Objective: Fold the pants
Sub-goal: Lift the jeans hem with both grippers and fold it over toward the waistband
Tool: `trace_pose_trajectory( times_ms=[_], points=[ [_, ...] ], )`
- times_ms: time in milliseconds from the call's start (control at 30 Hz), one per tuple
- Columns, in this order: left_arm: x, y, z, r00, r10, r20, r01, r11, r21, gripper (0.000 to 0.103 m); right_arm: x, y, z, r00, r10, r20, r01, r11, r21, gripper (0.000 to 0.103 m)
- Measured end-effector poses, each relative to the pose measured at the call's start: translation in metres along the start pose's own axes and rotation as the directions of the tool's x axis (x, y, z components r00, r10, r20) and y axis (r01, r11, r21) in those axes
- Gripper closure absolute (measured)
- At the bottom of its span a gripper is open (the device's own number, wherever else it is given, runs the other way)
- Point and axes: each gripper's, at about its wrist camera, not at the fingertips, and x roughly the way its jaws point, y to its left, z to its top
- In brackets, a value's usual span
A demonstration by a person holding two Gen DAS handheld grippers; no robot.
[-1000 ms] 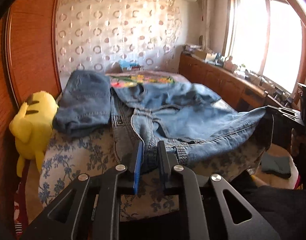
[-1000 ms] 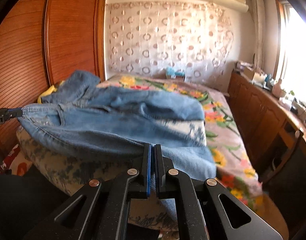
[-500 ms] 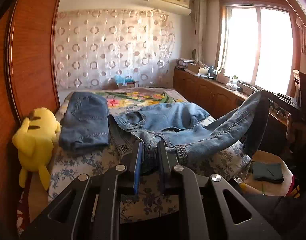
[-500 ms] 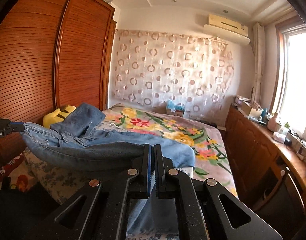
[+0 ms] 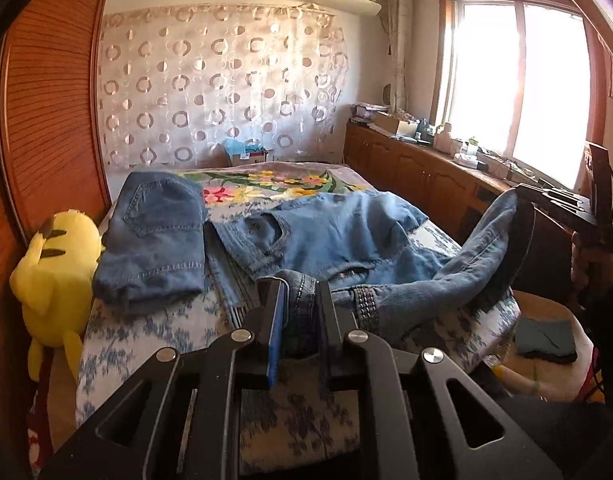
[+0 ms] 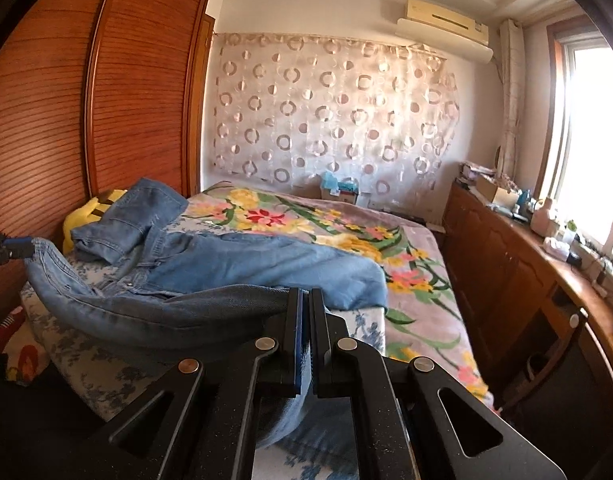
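Observation:
Light blue jeans (image 5: 346, 240) lie spread across the near end of the bed (image 5: 154, 332). My left gripper (image 5: 300, 292) is shut on their waistband at the near edge. My right gripper (image 6: 305, 304) is shut on a leg of the jeans (image 6: 226, 304) and holds it lifted; that leg arcs up to it in the left wrist view (image 5: 498, 224). The left gripper also shows at the far left of the right wrist view (image 6: 10, 248), holding the waistband. The fabric sags in a curve between both grippers.
A second pair of jeans, folded (image 5: 154, 240), lies on the bed's left side beside a yellow plush toy (image 5: 54, 272). A wooden wardrobe (image 6: 106, 100) stands left, a long wooden cabinet (image 6: 526, 280) under the window right. A floral blanket (image 6: 306, 220) covers the far bed.
Both grippers have pulled back and up with the jeans still gripped; the jeans have slid toward the near bed edge and the right-held leg has lifted off the bed.

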Motion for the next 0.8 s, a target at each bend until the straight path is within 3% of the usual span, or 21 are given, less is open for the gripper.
trace_pose_trajectory(
  times_ms=[333,800],
  points=[
    [0.065,0.022,0.045,0.999,0.047,0.008,-0.047,0.999,0.027,0.087,0.075,0.000,0.022,1.000,-0.023,-0.014,0.023,1.000,-0.019,0.101],
    [0.124,0.035,0.053,0.994,0.077,-0.072,-0.074,0.997,0.036,0.087,0.125,-0.010,0.025,0.997,0.004,-0.075,-0.005,1.000,-0.013,0.101]
  ],
)
